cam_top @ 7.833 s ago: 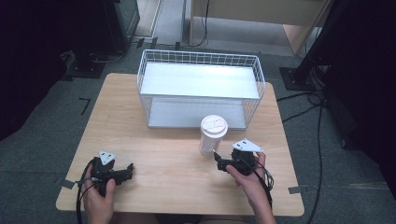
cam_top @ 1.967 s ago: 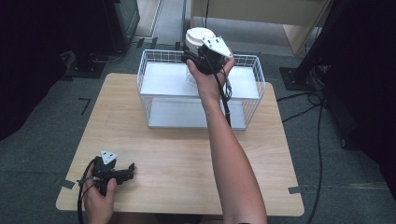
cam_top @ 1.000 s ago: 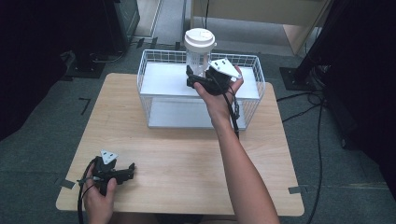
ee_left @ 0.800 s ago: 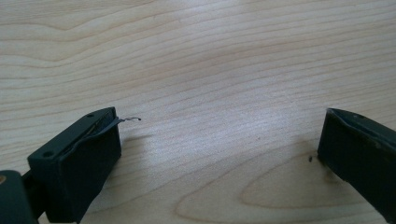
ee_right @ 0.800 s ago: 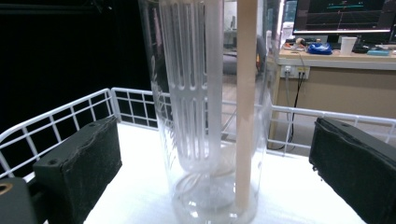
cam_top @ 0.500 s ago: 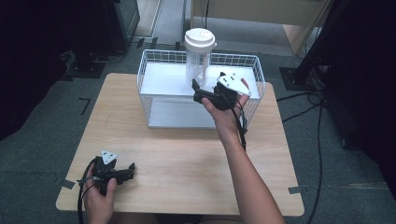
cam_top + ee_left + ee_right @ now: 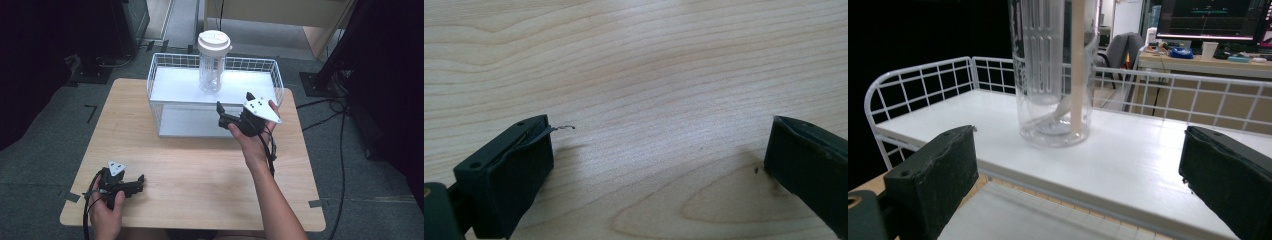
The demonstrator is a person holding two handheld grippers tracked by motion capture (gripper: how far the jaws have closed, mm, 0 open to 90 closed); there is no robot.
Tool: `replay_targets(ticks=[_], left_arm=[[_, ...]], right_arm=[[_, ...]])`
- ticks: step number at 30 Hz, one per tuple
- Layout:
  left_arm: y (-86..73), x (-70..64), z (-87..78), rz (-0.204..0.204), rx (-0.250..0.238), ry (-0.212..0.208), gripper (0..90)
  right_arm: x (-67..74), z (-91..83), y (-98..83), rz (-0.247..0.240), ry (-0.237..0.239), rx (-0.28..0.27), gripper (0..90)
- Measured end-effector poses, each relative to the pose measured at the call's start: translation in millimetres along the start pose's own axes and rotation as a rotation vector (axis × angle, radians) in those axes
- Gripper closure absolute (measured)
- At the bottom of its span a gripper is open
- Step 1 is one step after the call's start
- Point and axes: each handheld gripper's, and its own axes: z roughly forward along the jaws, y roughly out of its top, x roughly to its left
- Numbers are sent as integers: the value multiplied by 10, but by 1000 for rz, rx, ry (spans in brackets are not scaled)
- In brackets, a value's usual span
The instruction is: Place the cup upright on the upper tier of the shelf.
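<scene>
A clear plastic cup (image 7: 213, 64) with a white lid stands upright on the top shelf of a white wire rack (image 7: 274, 75). My right gripper (image 7: 220, 113) hangs in front of the rack, a little to the right of the cup and apart from it, open with nothing between its jaws. The right gripper view looks along the gripper (image 7: 1075, 139) at the cup (image 7: 1054, 75), which has a pale straw inside, on the shelf (image 7: 1158, 150). My left gripper (image 7: 139, 183) rests open on the table near its front left corner; the left gripper (image 7: 659, 127) has bare wood between its jaws.
The wooden table (image 7: 200, 170) carries the rack at its far side; the rack has a lower shelf (image 7: 190, 122) under the top one. Cables and dark equipment stands lie on the floor around the table. A desk with monitors (image 7: 1213, 20) is far behind.
My right gripper has drawn back from the cup towards the person and sunk a little. The cup stays standing on the top shelf. The left hand has not moved.
</scene>
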Motion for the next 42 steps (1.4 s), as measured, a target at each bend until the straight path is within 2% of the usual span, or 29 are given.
replay_targets(ticks=[5, 13, 24, 36, 42], left_arm=[[0, 0, 0, 0, 0, 0, 0], [0, 0, -1, 0, 1, 0, 0], [0, 0, 0, 0, 0, 0, 0], [-1, -1, -1, -1, 1, -1, 0], [0, 0, -2, 0, 2, -1, 0]], right_arm=[[-53, -105, -122, -5, -15, 13, 26], [-158, -260, -300, 13, -28, 20, 26], [-351, -473, -528, 38, -71, 40, 26], [-637, -762, -815, 71, -153, 80, 26], [-723, -905, -1057, 85, -186, 116, 26]])
